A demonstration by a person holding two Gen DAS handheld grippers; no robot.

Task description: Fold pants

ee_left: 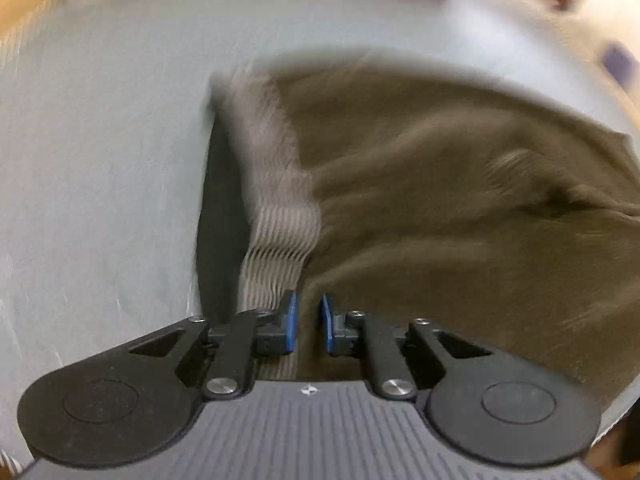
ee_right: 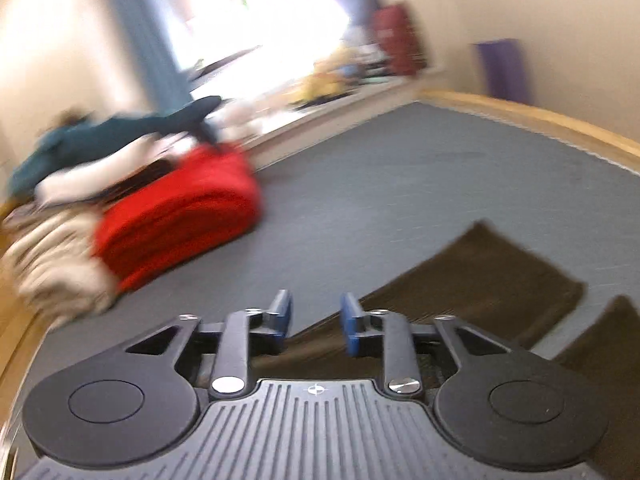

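Dark brown pants [ee_left: 440, 184] lie on a grey surface [ee_left: 100, 184], blurred by motion. Their ribbed beige waistband [ee_left: 276, 216] runs down to my left gripper [ee_left: 309, 322]. The left jaws stand a narrow gap apart right at the waistband edge, with cloth between or just under them. In the right wrist view the two pant legs [ee_right: 472, 280] stretch away to the right on the grey mat [ee_right: 400, 184]. My right gripper [ee_right: 316, 322] is open, just above the near end of a leg, holding nothing.
A folded red cloth [ee_right: 180, 216] and a pile of other clothes [ee_right: 80, 152] sit at the left of the mat. A wooden edge [ee_right: 540, 120] borders the mat at the far right. A bright window is behind.
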